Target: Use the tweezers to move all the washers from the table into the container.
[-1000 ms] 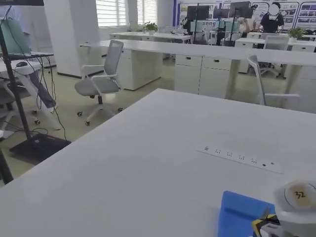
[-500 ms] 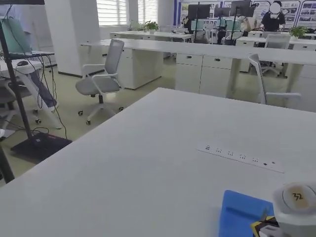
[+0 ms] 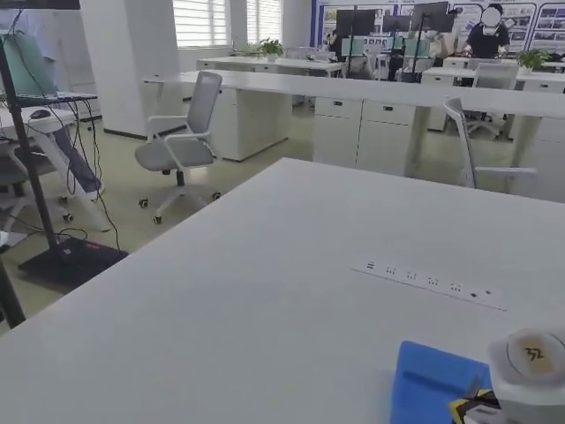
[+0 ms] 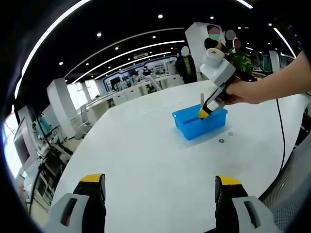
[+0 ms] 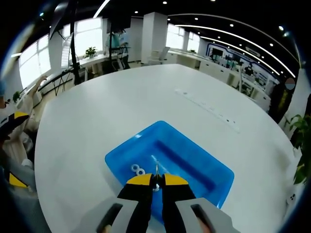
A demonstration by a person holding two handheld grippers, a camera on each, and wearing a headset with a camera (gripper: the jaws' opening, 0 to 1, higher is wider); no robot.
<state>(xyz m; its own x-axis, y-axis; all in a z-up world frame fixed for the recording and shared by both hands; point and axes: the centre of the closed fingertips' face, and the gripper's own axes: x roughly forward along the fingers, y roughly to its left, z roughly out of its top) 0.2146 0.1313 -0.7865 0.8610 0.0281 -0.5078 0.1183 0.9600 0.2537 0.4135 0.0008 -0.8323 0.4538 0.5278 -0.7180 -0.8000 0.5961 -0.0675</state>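
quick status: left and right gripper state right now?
Left gripper: open, holding nothing.
Right gripper: closed on the tweezers, above the blue container.

table (image 3: 265,300) | blue container (image 3: 428,380) bottom right | right gripper (image 3: 472,408) overlapping it

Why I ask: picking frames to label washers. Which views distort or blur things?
Head view: straight lines, even light, blue container cropped at bottom. Left gripper view: fisheye bends ceiling lights; table washers tiny. Right gripper view: table edge bowed, yet tweezers and container's washers clear.
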